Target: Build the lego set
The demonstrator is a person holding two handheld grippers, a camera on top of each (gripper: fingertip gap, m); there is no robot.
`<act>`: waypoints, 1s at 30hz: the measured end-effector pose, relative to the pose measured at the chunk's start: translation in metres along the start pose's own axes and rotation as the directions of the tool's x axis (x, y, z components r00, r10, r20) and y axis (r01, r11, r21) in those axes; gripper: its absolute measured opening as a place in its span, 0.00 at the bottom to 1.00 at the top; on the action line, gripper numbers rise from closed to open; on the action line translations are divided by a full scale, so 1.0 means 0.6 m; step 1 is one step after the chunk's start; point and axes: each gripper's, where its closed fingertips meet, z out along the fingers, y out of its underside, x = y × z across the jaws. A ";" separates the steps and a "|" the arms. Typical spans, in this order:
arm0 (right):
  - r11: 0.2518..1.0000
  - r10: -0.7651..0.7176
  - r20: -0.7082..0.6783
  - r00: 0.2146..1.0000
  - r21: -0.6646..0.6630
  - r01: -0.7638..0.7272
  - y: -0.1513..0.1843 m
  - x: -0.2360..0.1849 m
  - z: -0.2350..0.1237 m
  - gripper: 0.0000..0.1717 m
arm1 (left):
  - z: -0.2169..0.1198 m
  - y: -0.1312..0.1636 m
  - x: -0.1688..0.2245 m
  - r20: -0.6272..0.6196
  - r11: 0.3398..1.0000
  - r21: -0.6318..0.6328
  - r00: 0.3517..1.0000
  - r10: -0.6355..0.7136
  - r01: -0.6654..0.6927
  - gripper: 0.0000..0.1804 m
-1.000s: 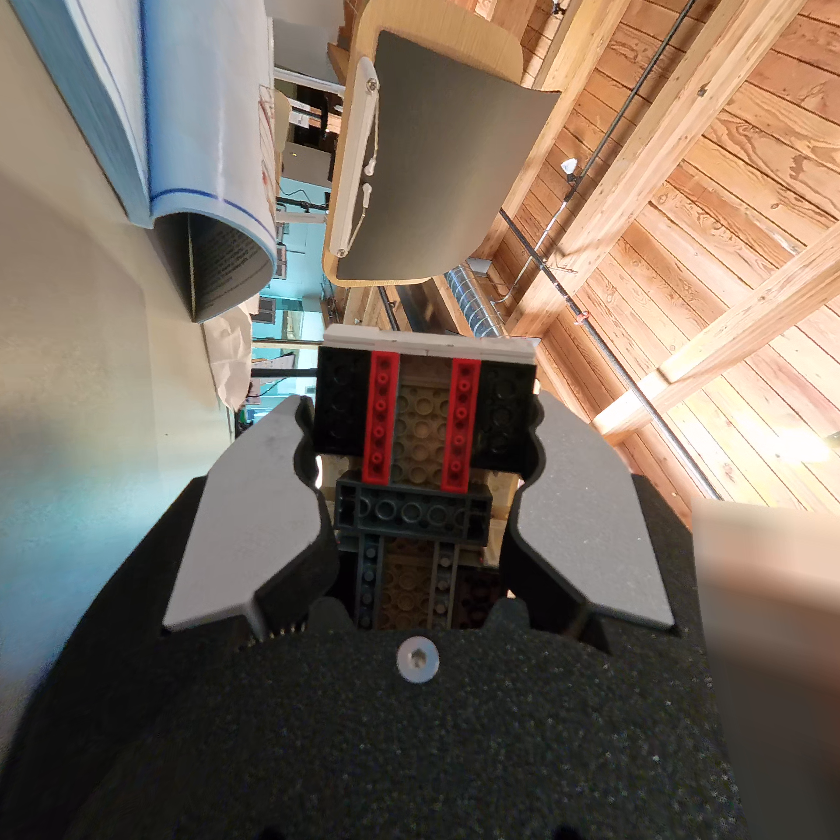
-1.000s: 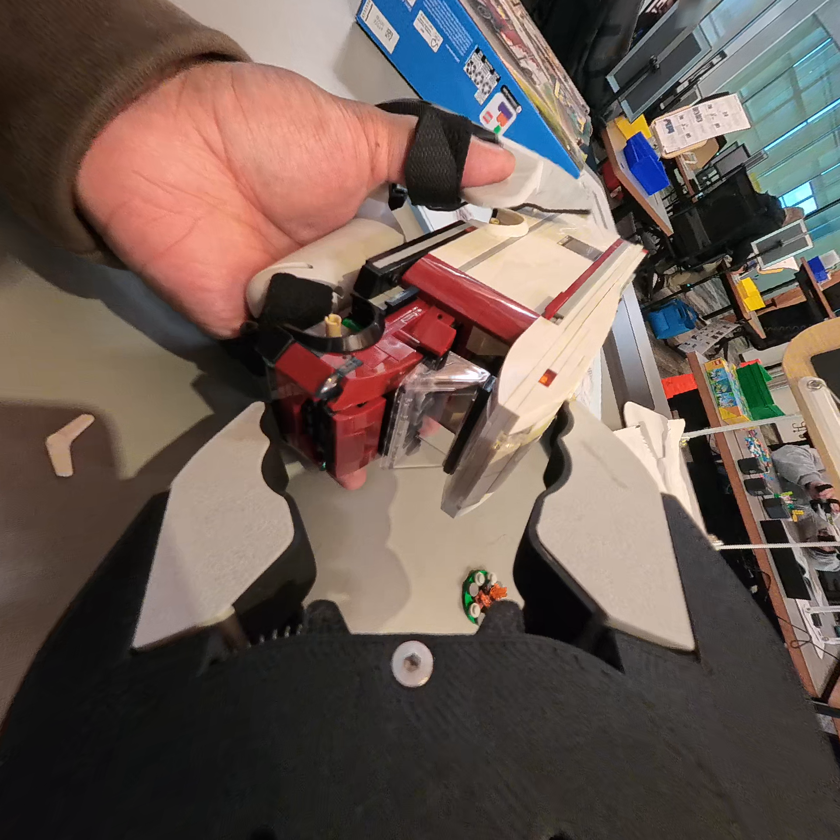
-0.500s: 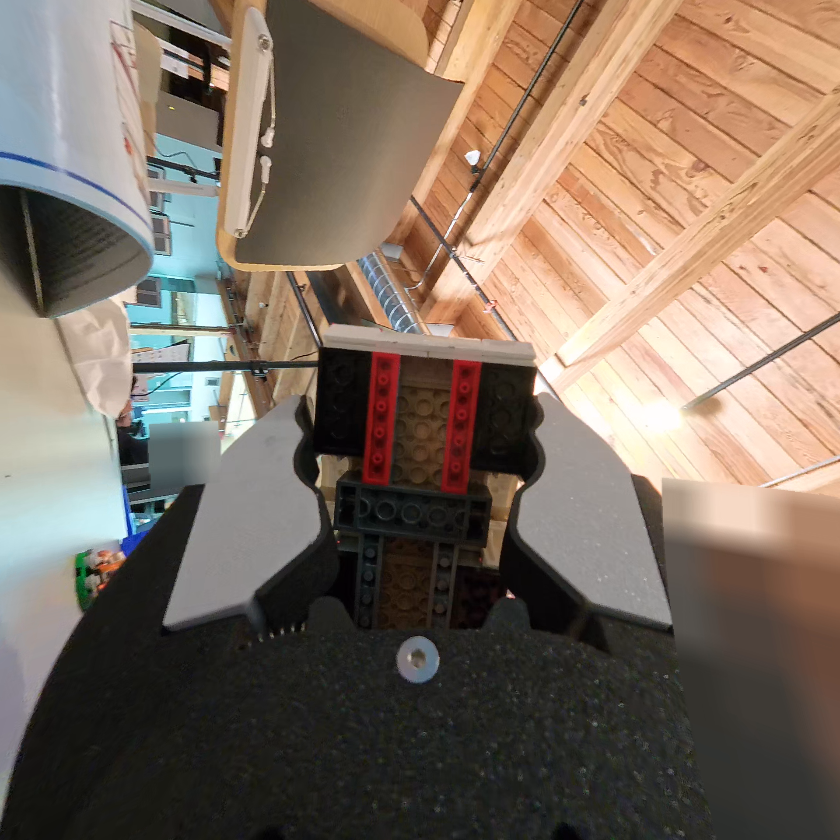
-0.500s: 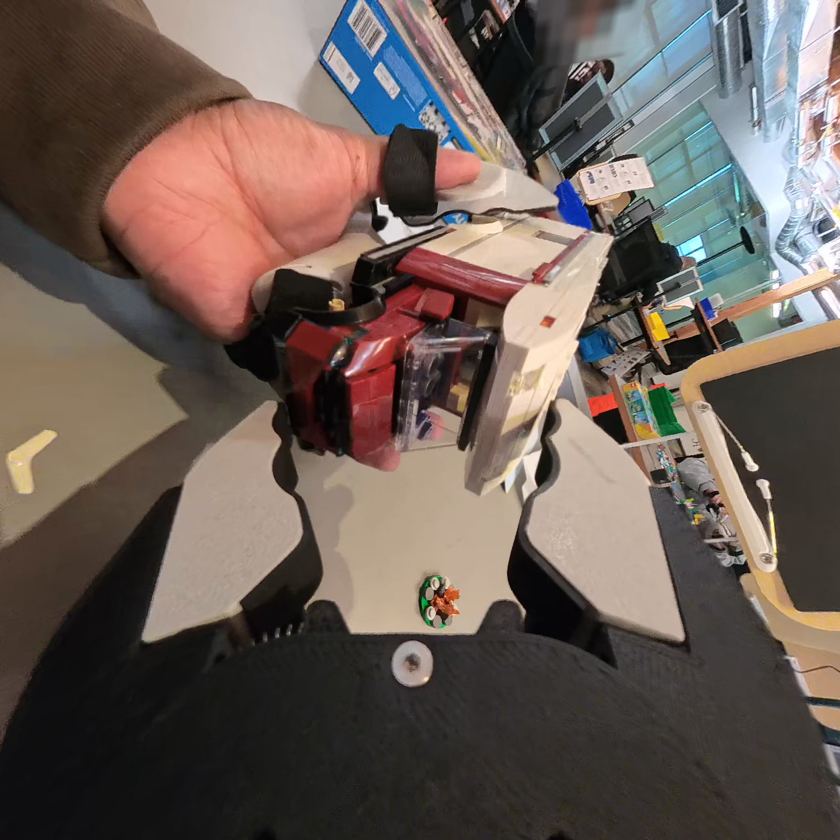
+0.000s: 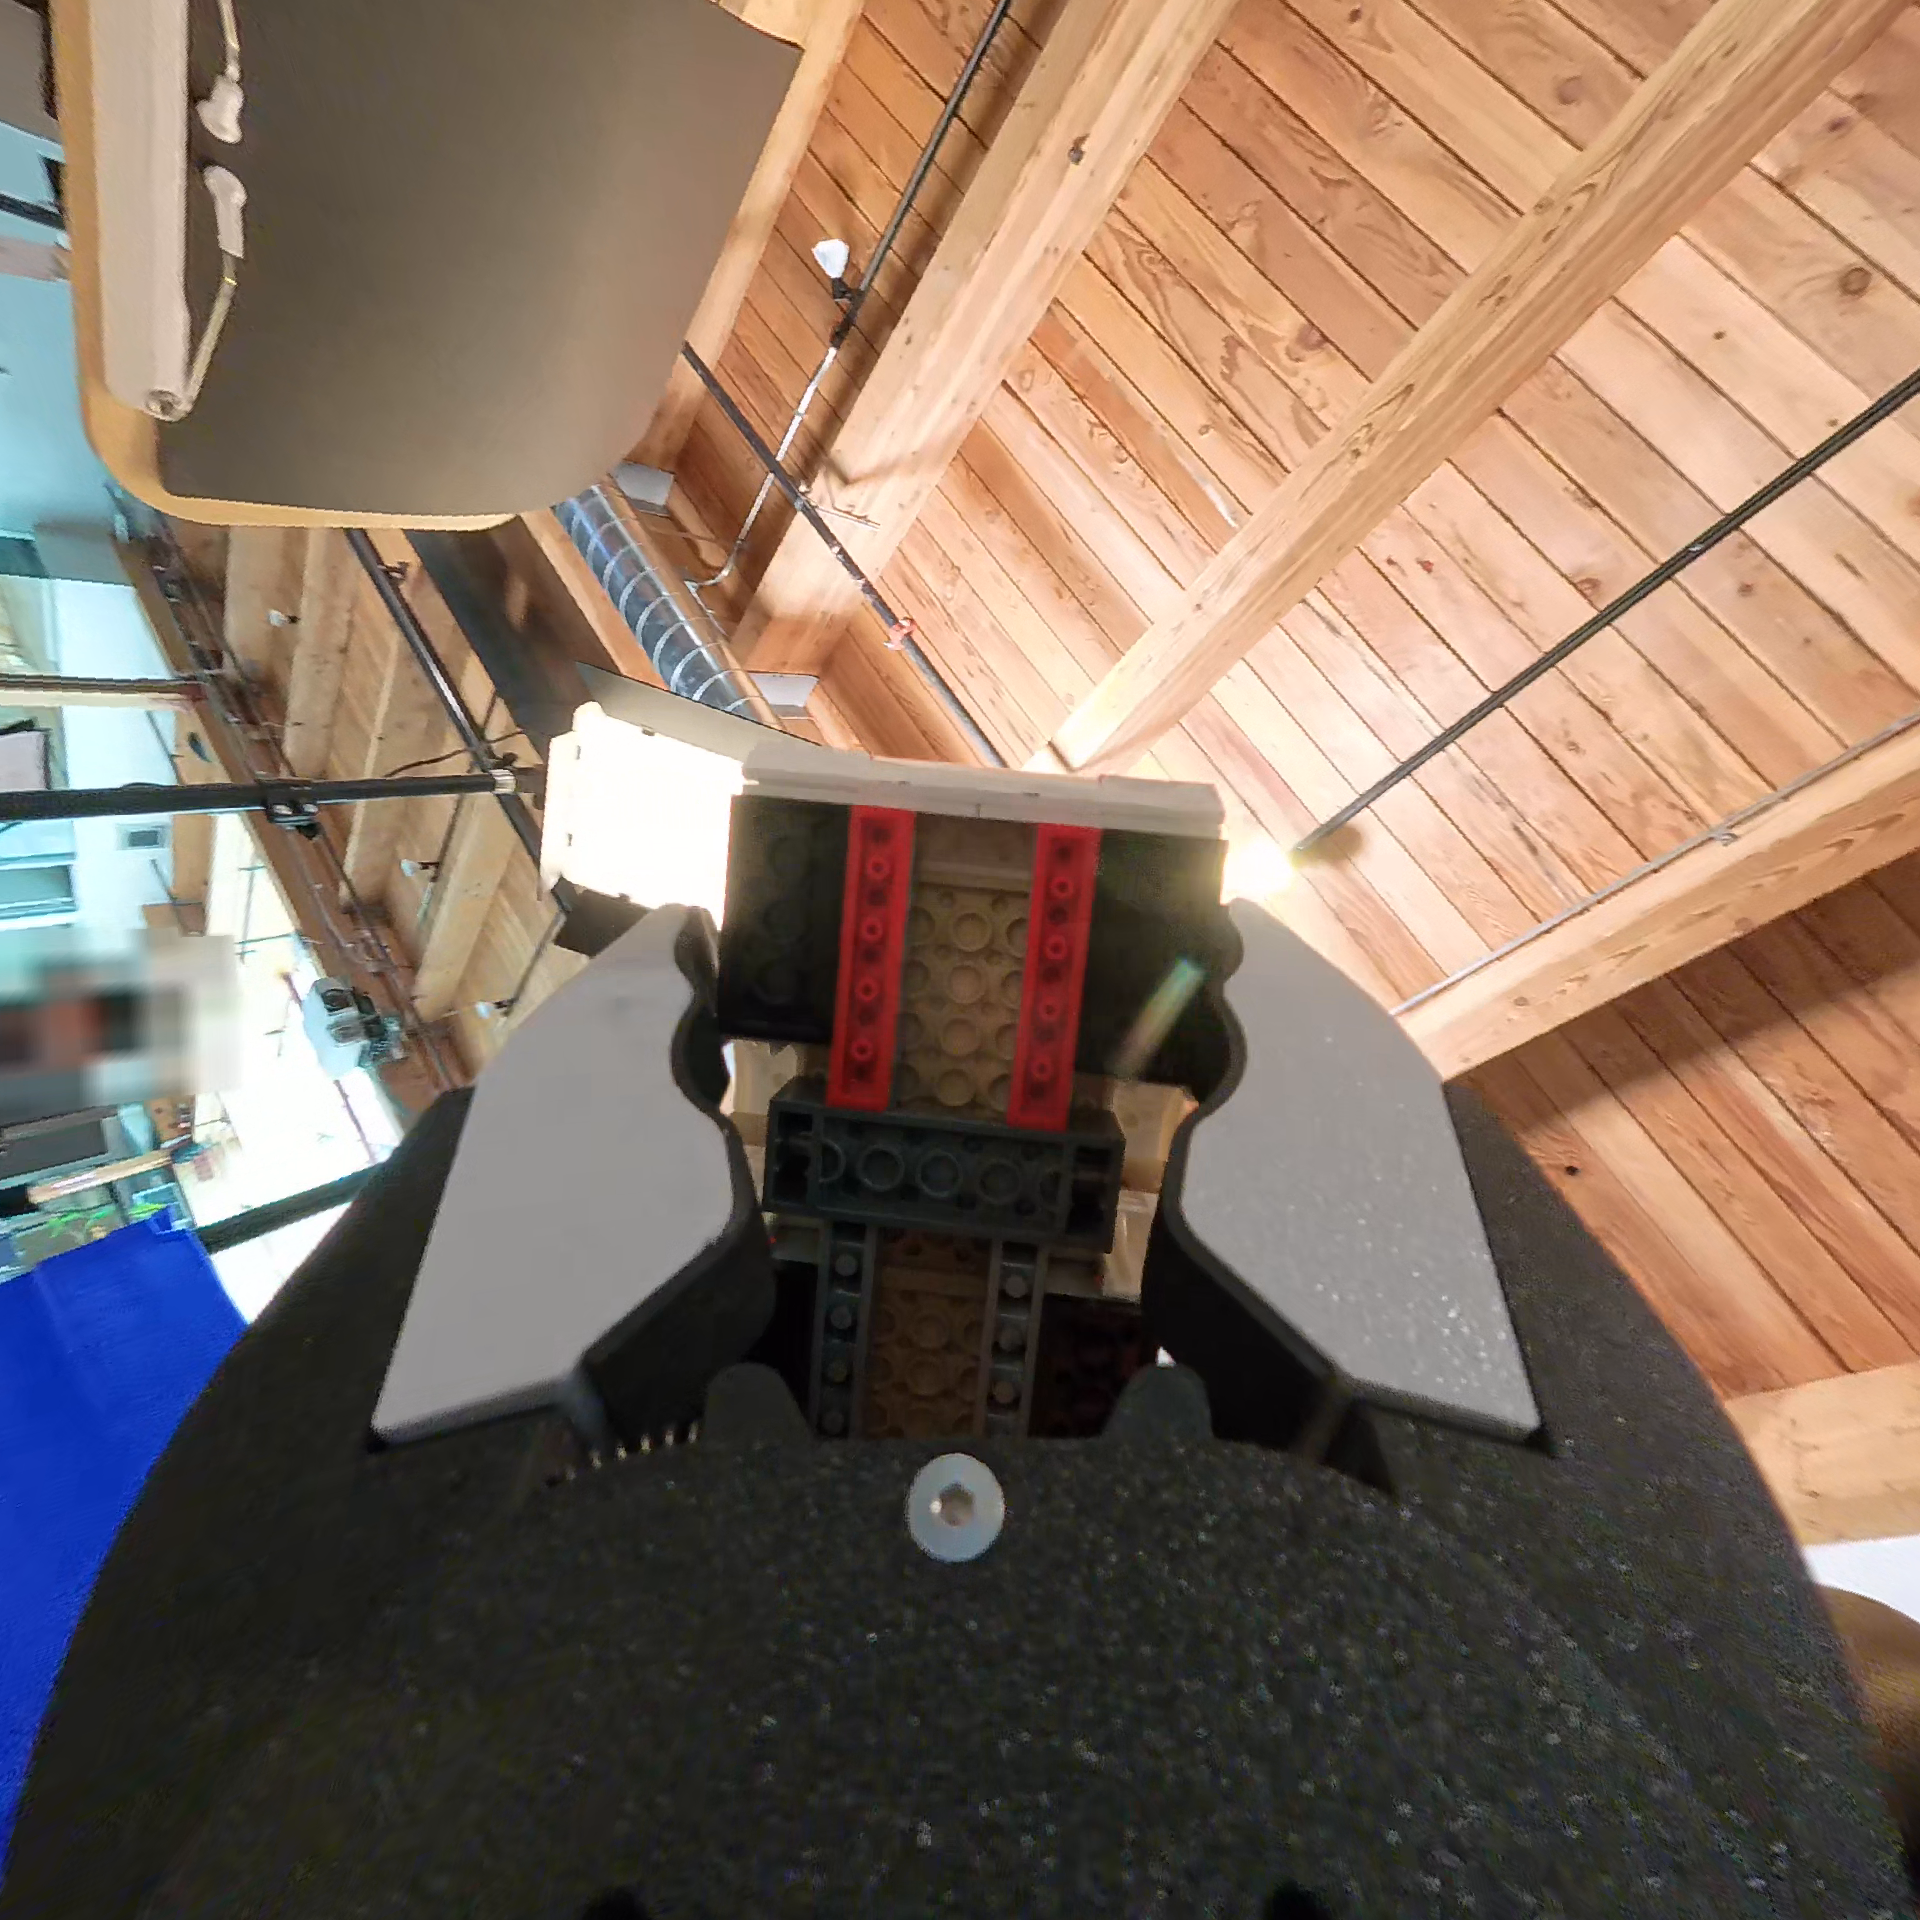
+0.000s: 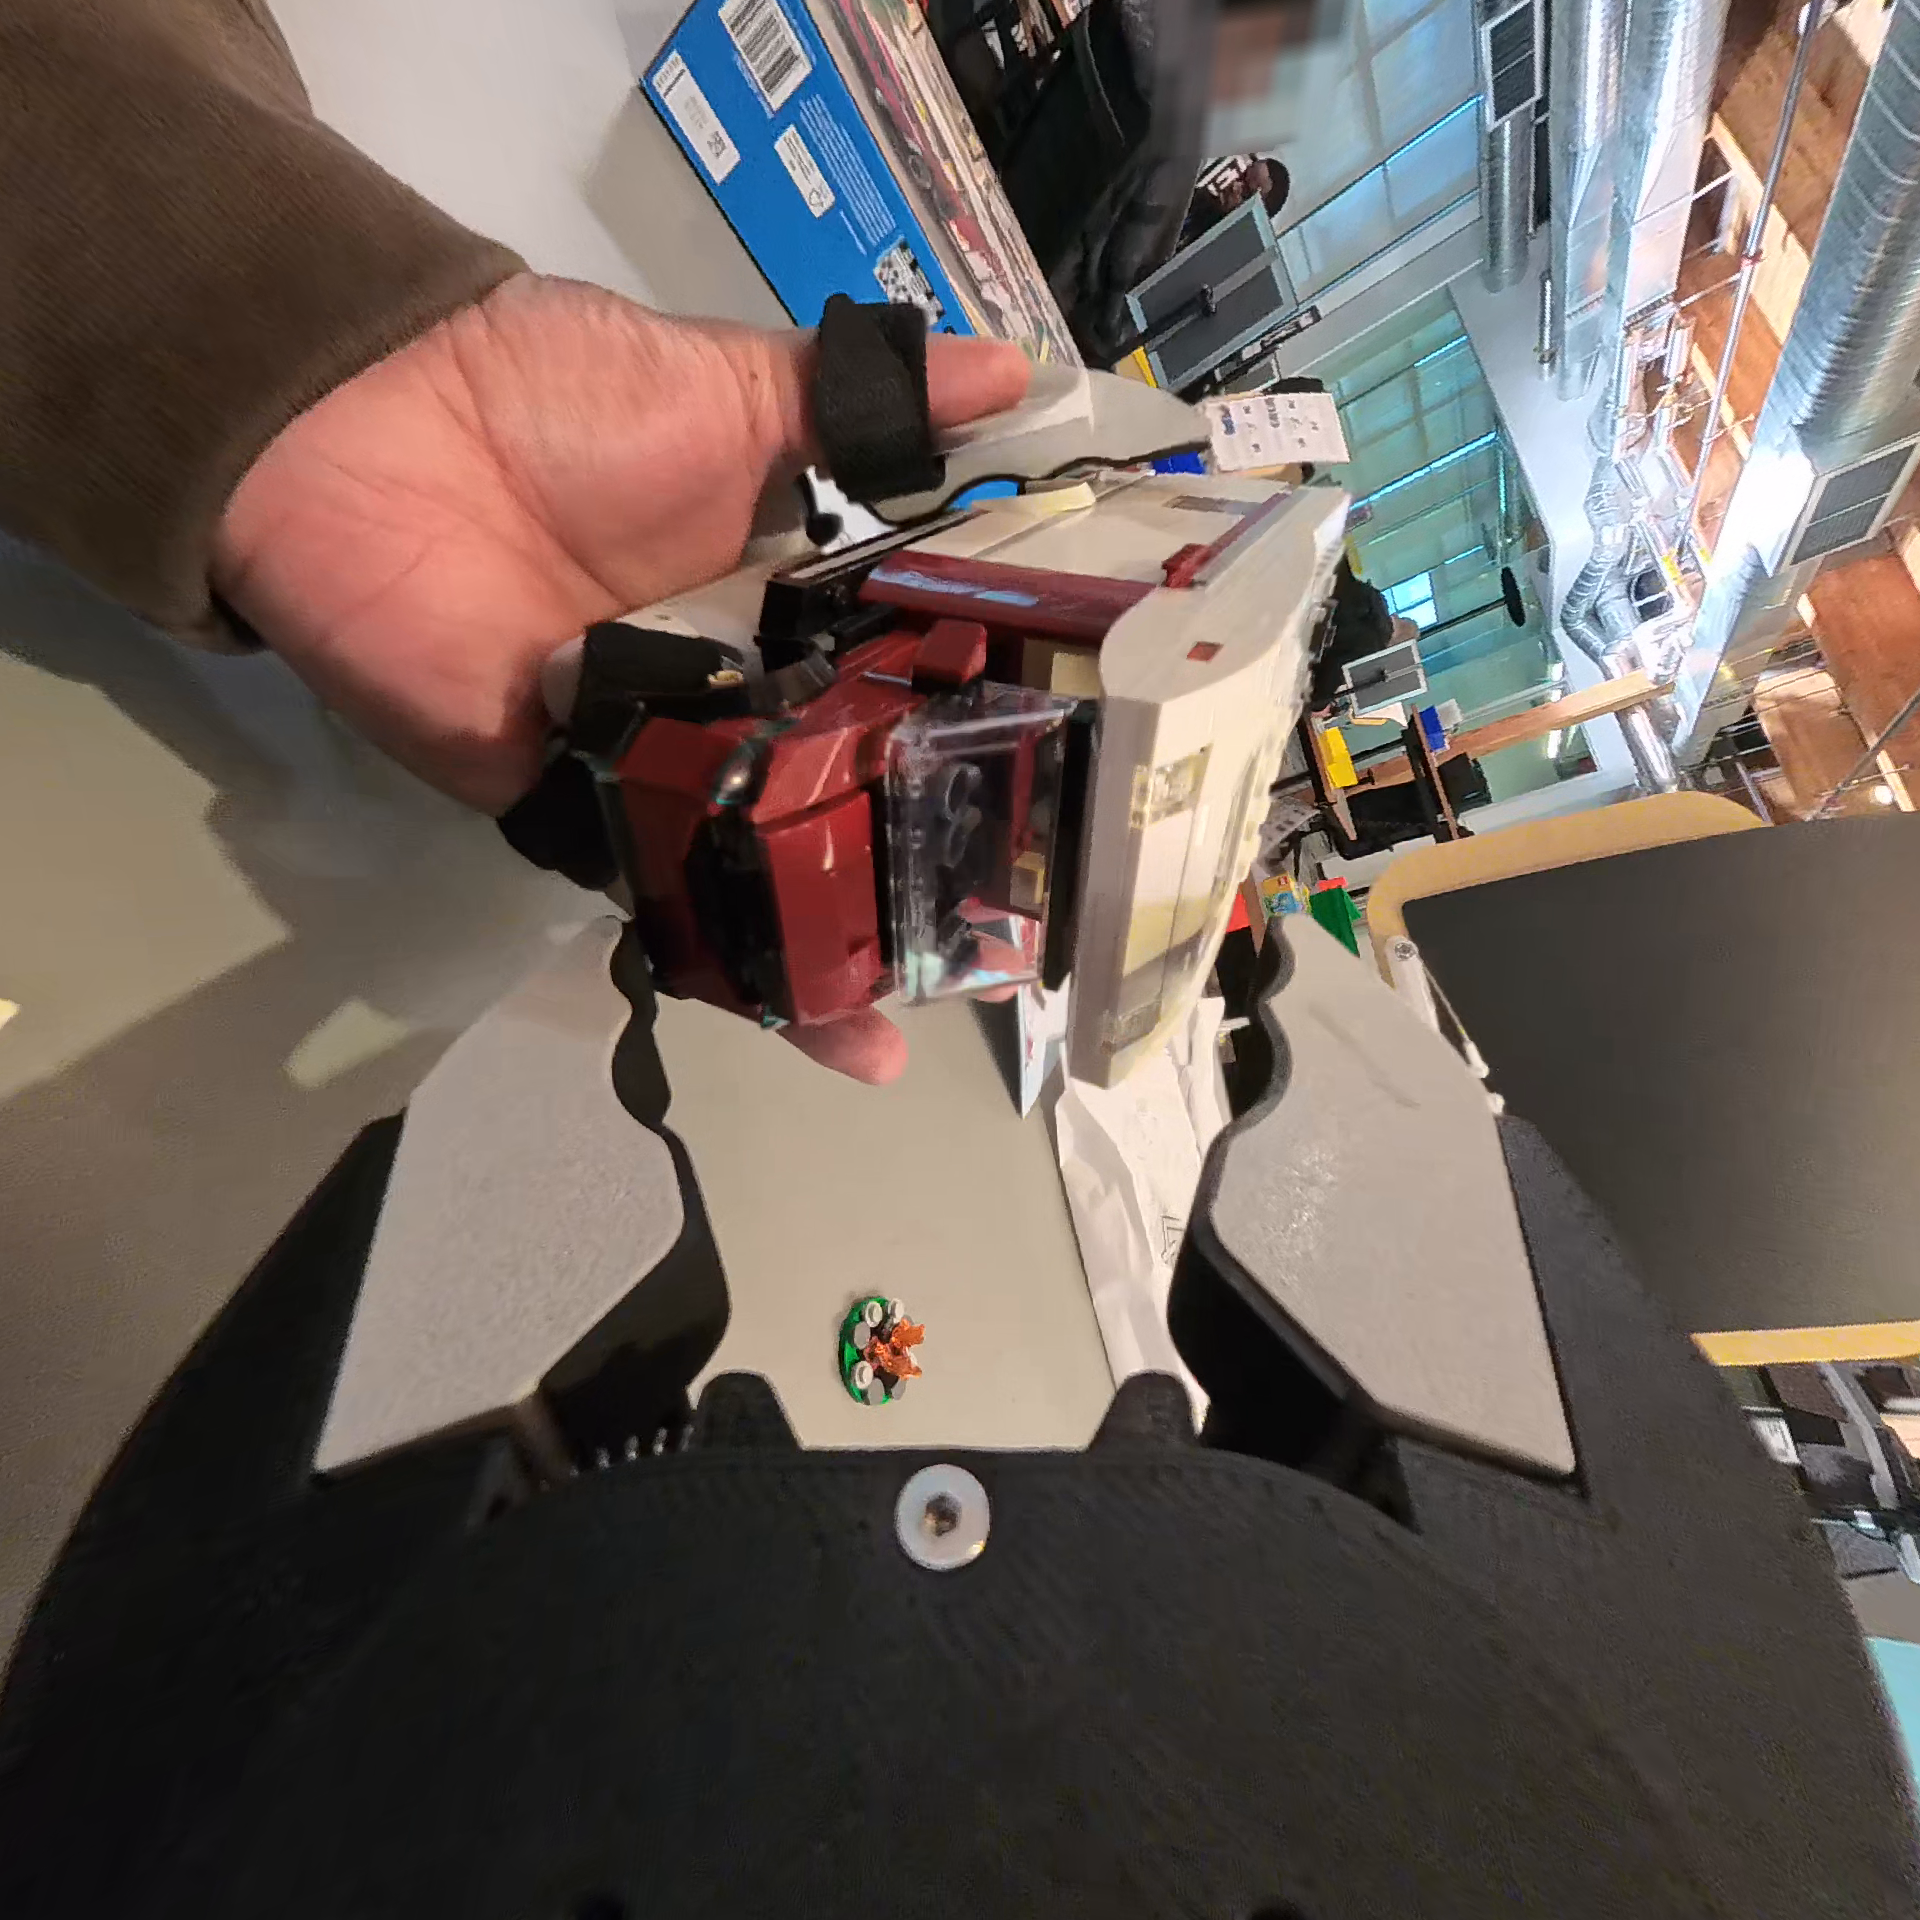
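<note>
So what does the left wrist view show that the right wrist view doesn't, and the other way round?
Only the left wrist view shows the brick model's underside, black with two red strips, clamped between the left gripper's fingers, against a wooden plank ceiling.

Only the right wrist view shows the hand around that model's dark red and cream upper side, the grey tabletop, a small green round piece, a blue box and the open right gripper.

Both show the model and the dark wood-rimmed panel.
</note>
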 end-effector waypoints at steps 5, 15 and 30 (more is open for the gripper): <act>0.999 -0.033 -0.013 0.999 -0.013 0.033 -0.008 0.001 -0.009 0.64 | 0.001 0.010 0.009 -0.048 0.999 -0.023 0.998 -0.028 0.027 0.49; 0.997 -0.041 0.035 0.999 -0.058 0.043 -0.005 -0.011 -0.014 0.67 | 0.005 0.046 0.021 -0.122 0.993 -0.119 0.992 -0.040 0.025 0.49; 0.994 -0.067 0.070 0.995 -0.086 0.073 0.009 -0.019 -0.014 0.69 | 0.000 0.053 0.013 -0.100 0.994 -0.109 0.995 0.018 -0.029 0.49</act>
